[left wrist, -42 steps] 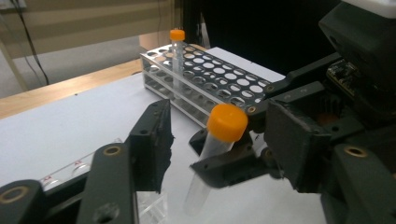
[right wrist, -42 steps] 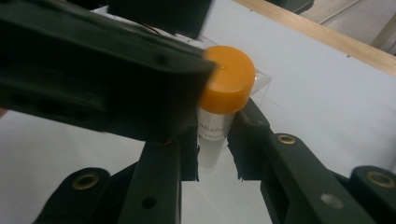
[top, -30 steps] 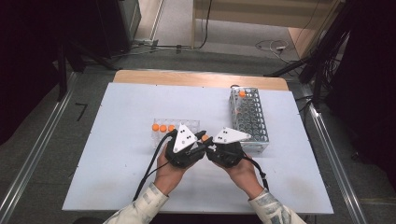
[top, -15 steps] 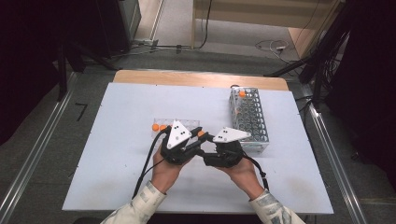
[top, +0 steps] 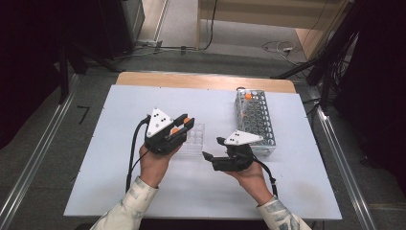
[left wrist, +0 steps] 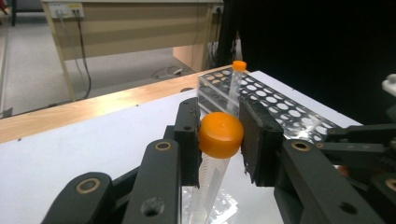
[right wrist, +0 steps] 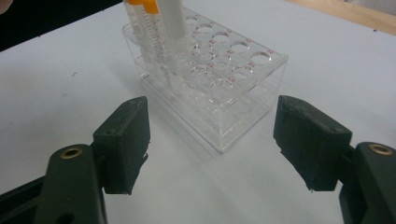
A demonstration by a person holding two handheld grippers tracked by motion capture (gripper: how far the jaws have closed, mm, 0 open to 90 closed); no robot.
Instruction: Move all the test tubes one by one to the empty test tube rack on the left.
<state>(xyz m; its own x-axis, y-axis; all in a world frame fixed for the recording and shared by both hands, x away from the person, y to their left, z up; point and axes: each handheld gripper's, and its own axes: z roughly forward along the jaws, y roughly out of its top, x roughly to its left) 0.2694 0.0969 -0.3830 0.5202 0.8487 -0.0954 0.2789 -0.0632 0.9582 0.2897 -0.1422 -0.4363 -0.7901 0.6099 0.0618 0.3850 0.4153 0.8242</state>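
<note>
We are holding an orange-capped tube in our left gripper, the two black jaws clamped on it just under the cap, so that the clear, graduated body is hanging down between them towards the white table. In the high view that gripper is sitting left of centre, over the near-left corner of the small clear rack, with two orange caps showing at its jaws. Our right gripper is lying just to the right of that clear rack, pointing left, and its jaws have just been opening; in the right gripper view they are standing wide apart with nothing between them, the clear rack resting on the table beyond the pads. At the far left corner of the rack in that view, two orange-capped tubes are standing upright in their holes beside a plain white tube. Farther right on the table, the metal perforated rack is sitting near our right hand, carrying one upright orange-capped tube at its far end; the left gripper view is showing that same tube rising from the perforated top behind the held one.
</note>
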